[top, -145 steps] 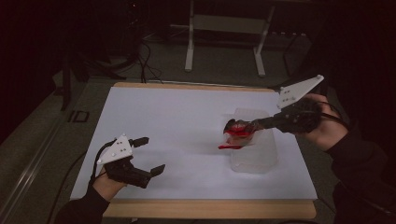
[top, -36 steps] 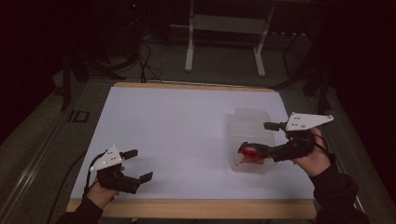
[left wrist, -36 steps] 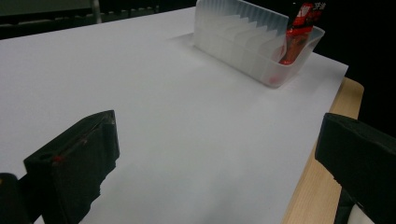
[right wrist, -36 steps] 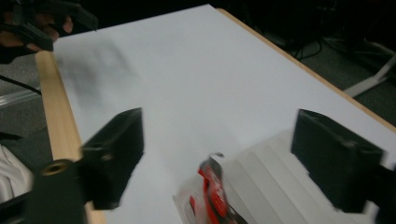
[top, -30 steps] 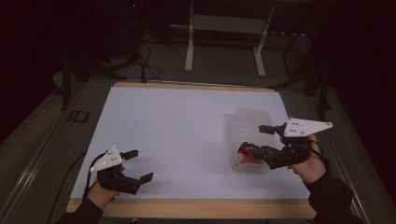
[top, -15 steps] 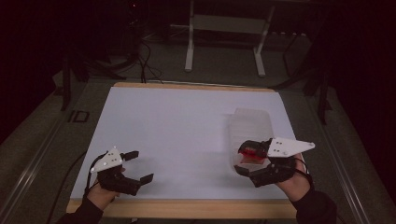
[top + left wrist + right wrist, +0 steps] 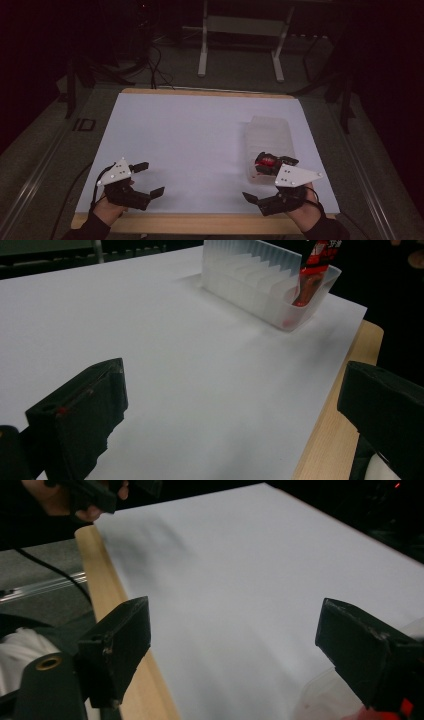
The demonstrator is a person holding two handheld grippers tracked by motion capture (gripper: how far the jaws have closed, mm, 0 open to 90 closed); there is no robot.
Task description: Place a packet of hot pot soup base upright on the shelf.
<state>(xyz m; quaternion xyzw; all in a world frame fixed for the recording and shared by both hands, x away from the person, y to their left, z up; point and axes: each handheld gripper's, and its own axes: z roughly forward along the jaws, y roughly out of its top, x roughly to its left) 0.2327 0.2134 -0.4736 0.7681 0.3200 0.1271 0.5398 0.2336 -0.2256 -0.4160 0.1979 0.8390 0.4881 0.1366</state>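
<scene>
Red packet (image 7: 265, 163): stands in the near end of the clear bin (image 7: 270, 135), right side of the desk (image 7: 190, 145).
Right gripper (image 7: 270, 182): has let go and drawn back to the near edge, jaws spread and empty.
Left gripper (image 7: 145, 178): still near left, spread, idle.
Meaning: the placing looks done.

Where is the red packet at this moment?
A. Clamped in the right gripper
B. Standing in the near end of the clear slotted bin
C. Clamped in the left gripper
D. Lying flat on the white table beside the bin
B: the red packet stands in the end slot of the clear bin, while the right gripper and the left gripper are both open with nothing between their jaws.
</scene>
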